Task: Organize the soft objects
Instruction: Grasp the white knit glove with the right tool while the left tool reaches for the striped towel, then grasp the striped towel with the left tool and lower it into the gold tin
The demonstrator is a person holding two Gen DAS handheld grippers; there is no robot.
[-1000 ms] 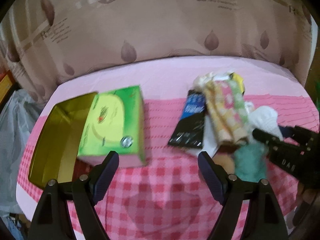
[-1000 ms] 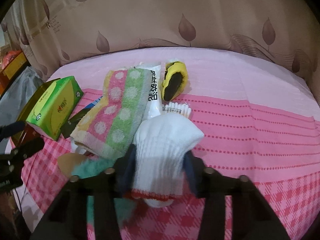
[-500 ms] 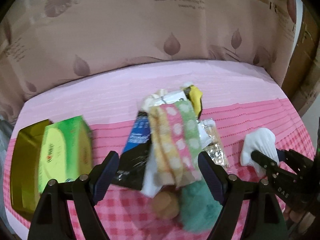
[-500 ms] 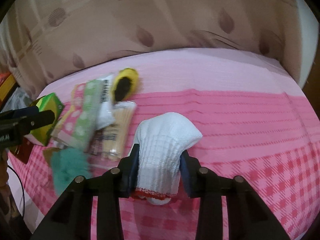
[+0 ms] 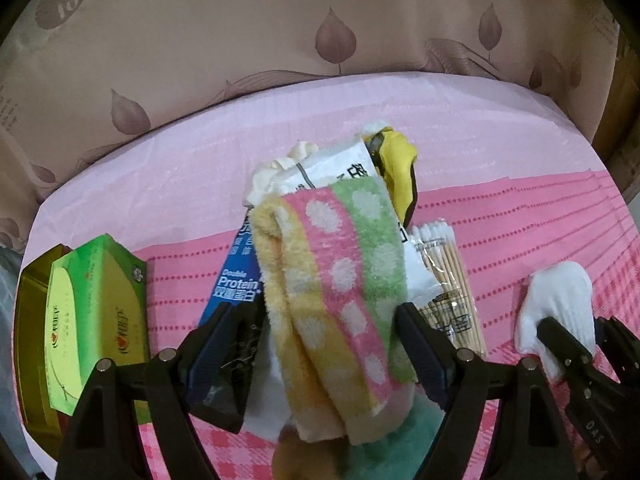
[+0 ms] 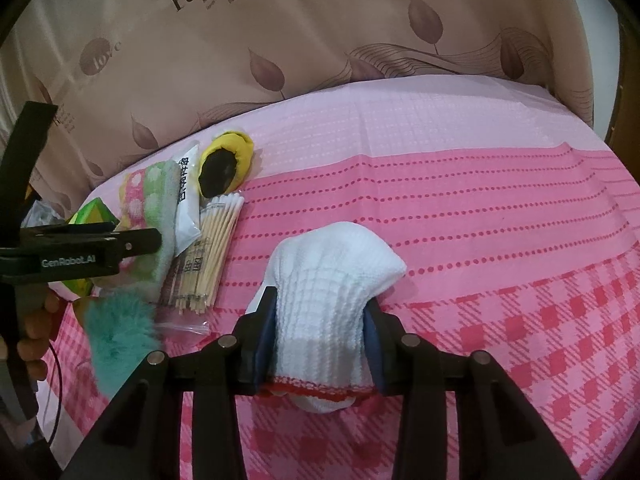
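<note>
Towel [image 5: 340,292] runs twelve-to-six between my left gripper [image 5: 332,340]'s spread, empty jaws; my right gripper [image 6: 320,336] clamps the white glove [image 6: 332,280] at three o'clock.

One towel [image 5: 340,280], one glove [image 6: 332,280]

A pink cloth [image 6: 460,184], plain at the back and checked in the lower part of the frame, is spread over the surface. A brown curtain [image 5: 280,32] printed with leaves fills the upper part. At lower left in the left wrist view, a green tissue box [image 5: 96,320] is seen against a gold tin [image 5: 32,300]. A blue packet [image 5: 236,280] marked "Protein" and a bag of cotton swabs [image 5: 448,276] are seen near centre.
</note>
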